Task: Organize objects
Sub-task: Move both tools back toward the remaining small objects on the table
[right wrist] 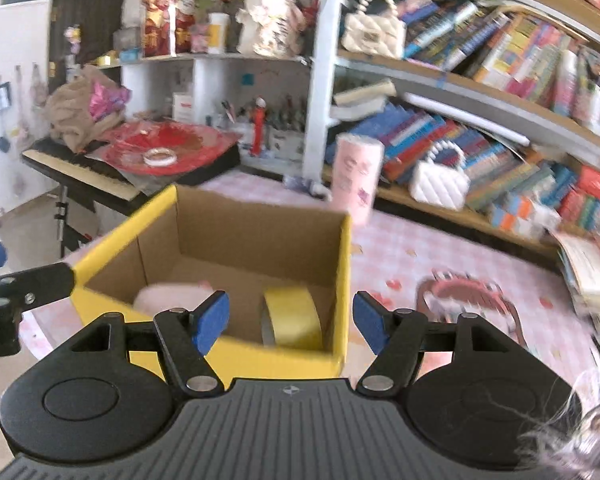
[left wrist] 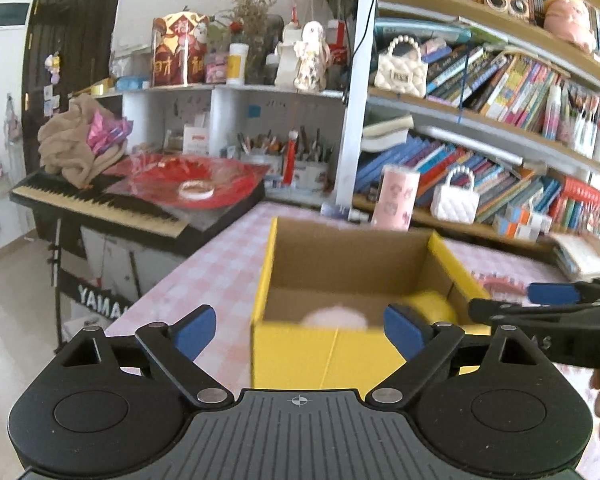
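An open yellow cardboard box (right wrist: 340, 280) with a plain brown inside stands on a pink-and-white checked tablecloth (left wrist: 216, 268). Inside it lie a roll of yellow tape (right wrist: 294, 316) near the right wall and a blurred, soft pink object (right wrist: 168, 296) to its left. The left gripper (left wrist: 298, 332) hangs in front of the box with its blue-padded fingers spread wide, holding nothing. The right gripper (right wrist: 290, 320) is likewise wide open and empty, just before the box's near right corner. A pink toothed hair clip (right wrist: 468, 292) lies on the cloth to the right of the box, and a pink cylindrical container (right wrist: 356, 176) stands behind it.
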`<state>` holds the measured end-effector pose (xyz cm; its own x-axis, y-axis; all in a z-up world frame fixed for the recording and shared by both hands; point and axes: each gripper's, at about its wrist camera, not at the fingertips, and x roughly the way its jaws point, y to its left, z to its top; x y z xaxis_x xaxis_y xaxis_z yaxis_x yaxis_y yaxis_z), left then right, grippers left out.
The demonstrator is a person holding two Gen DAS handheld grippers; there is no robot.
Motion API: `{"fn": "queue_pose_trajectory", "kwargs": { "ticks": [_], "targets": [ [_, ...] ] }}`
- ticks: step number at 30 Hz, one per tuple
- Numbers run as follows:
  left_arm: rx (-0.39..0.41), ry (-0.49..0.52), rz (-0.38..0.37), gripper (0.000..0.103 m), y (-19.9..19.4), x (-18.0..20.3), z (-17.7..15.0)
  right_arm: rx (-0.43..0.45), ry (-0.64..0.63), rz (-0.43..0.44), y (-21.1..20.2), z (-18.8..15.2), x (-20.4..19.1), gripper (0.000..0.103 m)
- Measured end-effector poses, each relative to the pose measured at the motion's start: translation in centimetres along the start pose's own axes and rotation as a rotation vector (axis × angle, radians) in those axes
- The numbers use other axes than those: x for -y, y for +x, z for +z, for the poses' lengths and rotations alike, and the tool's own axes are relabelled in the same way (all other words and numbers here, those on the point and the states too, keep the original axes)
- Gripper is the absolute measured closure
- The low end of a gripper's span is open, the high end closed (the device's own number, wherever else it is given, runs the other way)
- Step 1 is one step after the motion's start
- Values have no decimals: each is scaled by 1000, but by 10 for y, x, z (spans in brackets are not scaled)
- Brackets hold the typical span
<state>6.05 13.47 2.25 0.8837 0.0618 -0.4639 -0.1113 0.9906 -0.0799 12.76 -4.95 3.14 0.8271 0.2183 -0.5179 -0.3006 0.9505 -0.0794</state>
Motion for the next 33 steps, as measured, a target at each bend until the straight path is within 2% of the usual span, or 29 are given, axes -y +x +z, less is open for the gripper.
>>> {"fn": "queue_pose_trajectory", "kwargs": {
  "ticks": [6, 15, 24, 33],
  "targets": [
    [-66, 19, 27, 8, -21, -9, -29, -89, 73, -72, -22, -46, -14, 31],
    [-129, 11, 37, 8, -41, -15, -53, -139, 52, -89, -48, -84, -36, 24],
    [-190, 74, -33, 7, -47, 2, -72, -168, 91, -136, -73, -107, -30, 19],
    [-211, 115, -151, 5, -43, 32, -77, -193, 175, -264, -99, -128, -1, 16]
  ]
}}
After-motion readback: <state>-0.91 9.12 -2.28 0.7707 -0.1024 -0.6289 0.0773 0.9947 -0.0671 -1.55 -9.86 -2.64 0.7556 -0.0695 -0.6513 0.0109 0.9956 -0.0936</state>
